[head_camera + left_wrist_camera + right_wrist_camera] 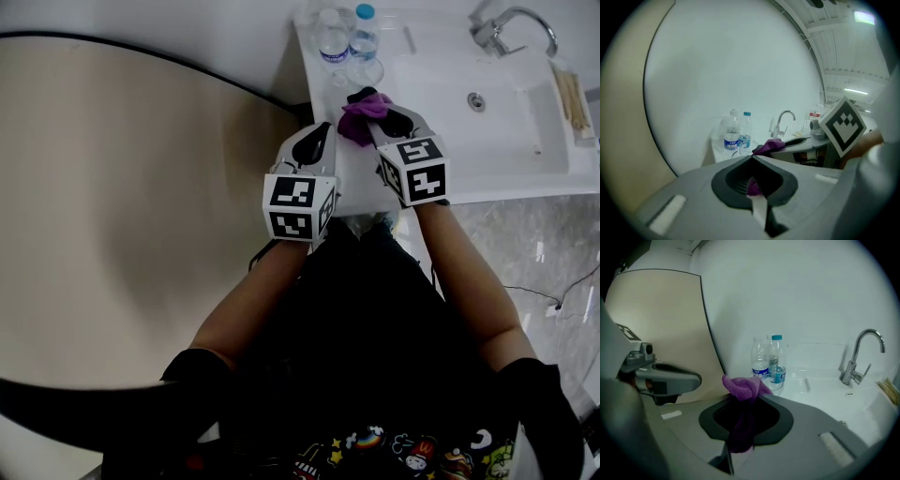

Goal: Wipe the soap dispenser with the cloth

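A purple cloth (361,112) is bunched between the jaws of my right gripper (377,114), which is shut on it; in the right gripper view the cloth (743,387) bulges out over the closed tips and hangs down into the hollow behind them. My left gripper (323,131) is beside it on the left, jaws together (752,157), with only a small purple scrap showing in its hollow. Both grippers hover over the left end of the white sink counter (497,187). I see no soap dispenser in any view.
Two water bottles (333,42) (364,37) stand at the counter's back left corner, just beyond the grippers. The basin (487,103) and chrome faucet (506,26) lie to the right. Wooden sticks (570,94) rest at the right edge. A beige wall panel (141,187) is on the left.
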